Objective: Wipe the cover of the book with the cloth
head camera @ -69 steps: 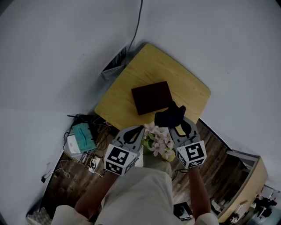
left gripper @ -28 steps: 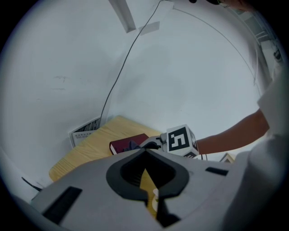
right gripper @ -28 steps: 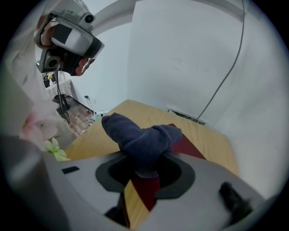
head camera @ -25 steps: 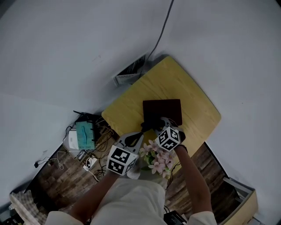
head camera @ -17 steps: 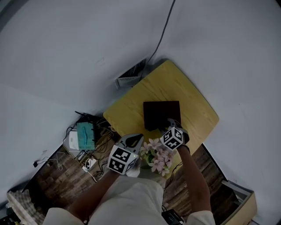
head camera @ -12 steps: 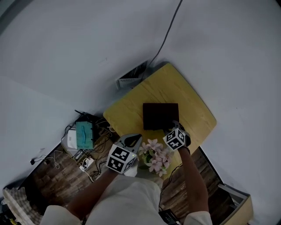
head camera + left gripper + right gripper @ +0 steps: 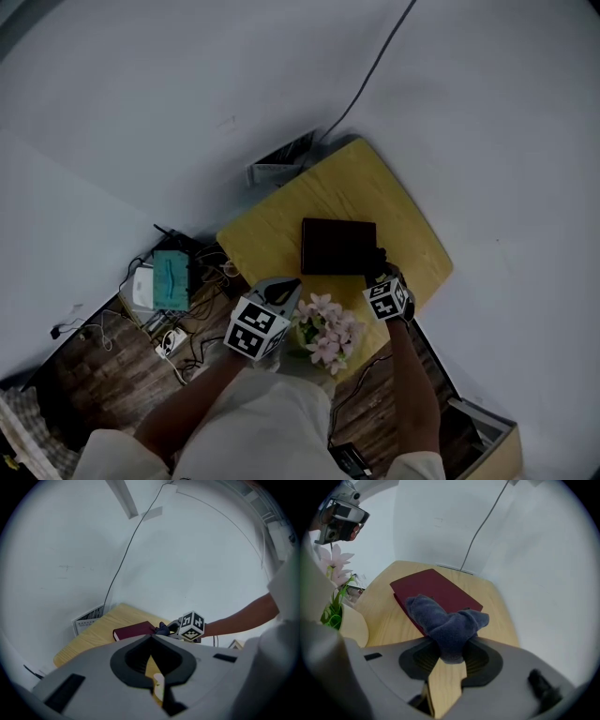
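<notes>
In the right gripper view the cloth (image 7: 445,620), pinched in the right tool (image 7: 449,649), hides the near corner of the book (image 7: 436,590). Whether it rests on the cover or hangs just above cannot be told. In the head view that tool's marker cube covers nearly all the cloth. The left tool (image 7: 151,638) blocks the near half of the surface (image 7: 89,637) with its grey body in the left gripper view. Flowers (image 7: 328,328) mask the surface's near edge. The floor clutter (image 7: 167,286) is too small to identify, and print on the wall panel (image 7: 281,164) is unreadable.
</notes>
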